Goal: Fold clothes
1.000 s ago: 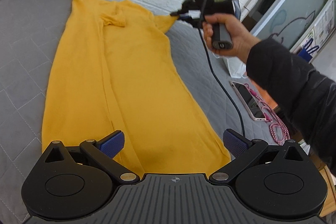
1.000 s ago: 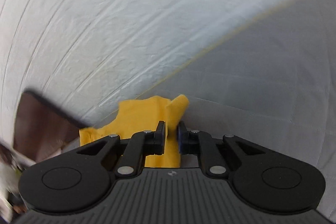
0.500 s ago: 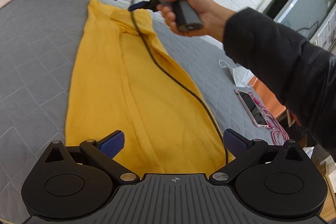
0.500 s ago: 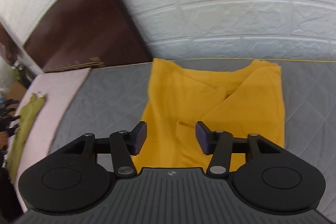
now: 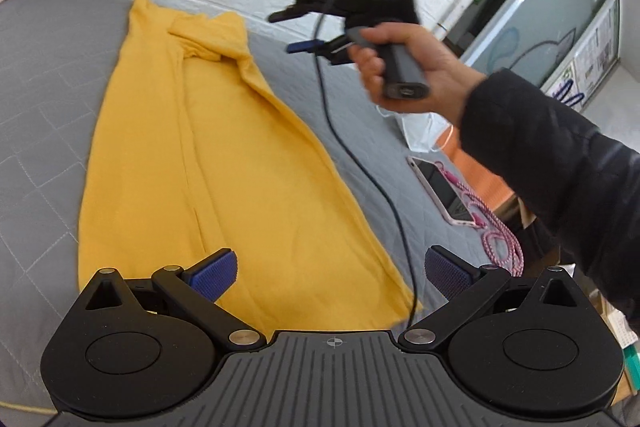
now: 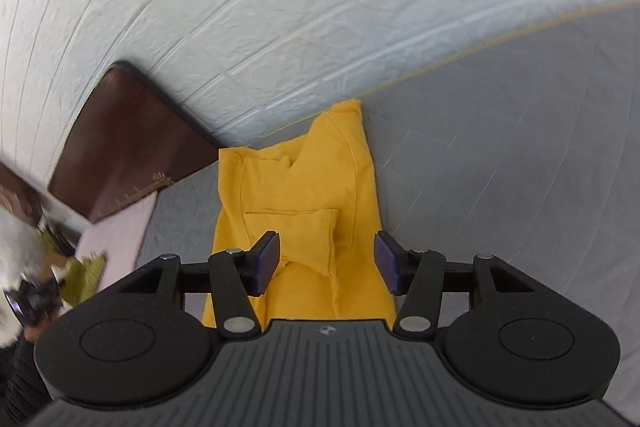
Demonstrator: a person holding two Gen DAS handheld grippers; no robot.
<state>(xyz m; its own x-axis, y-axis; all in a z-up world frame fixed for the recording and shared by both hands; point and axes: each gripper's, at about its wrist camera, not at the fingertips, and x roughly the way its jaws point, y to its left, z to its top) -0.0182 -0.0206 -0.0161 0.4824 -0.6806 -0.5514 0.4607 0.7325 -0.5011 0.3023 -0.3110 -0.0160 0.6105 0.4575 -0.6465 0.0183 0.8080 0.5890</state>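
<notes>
Yellow garment (image 5: pixel 224 163) is lying folded lengthwise at centre frame on the grey bed (image 5: pixel 48 75); left gripper (image 5: pixel 332 271) is hovering spread; right gripper (image 6: pixel 326 263) is opening above it, gripping nothing.

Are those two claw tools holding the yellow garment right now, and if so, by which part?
Neither holds anything. The left gripper stands open over the yellow garment's near end. The right gripper, its jaws opening, is lifted clear of the garment.

Yellow garment (image 5: pixel 224 163) folded lengthwise, flat on bed.
</notes>
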